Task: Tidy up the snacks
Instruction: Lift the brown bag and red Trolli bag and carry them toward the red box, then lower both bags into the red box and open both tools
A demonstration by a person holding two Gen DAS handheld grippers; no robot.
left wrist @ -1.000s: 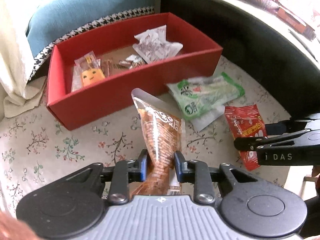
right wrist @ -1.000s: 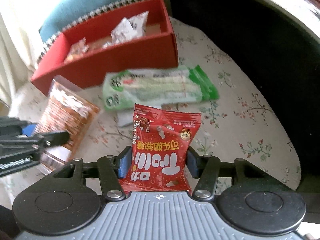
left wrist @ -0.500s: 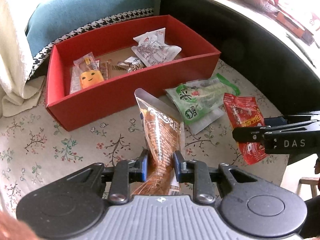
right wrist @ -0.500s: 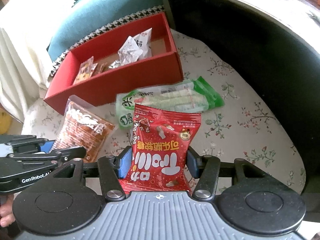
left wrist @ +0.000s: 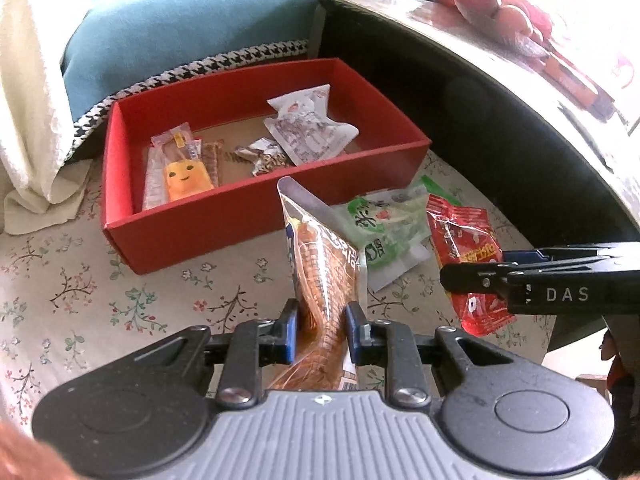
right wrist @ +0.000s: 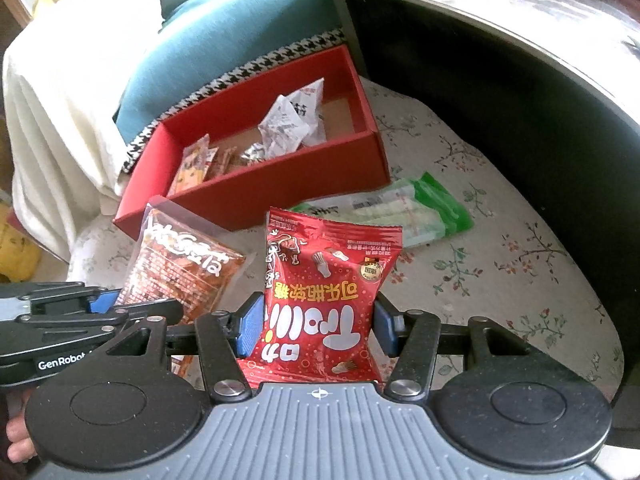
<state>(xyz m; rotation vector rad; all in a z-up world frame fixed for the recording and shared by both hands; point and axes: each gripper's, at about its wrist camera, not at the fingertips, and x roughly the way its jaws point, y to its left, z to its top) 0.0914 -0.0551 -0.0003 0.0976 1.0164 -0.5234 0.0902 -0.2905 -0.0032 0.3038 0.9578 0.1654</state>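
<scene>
Floral-print bedding carries everything, with the red box against the teal cushion as drop target; it already holds an orange smiley packet and a white pouch. My left gripper has its fingers pinching the brown snack bag by its lower end, and my right gripper clamps the red Trolli gummy bag across its width, both lifted off the bedding, I'd judge, to clear the box's near wall. Green snack pack lies loose beside the box, probably next.
</scene>
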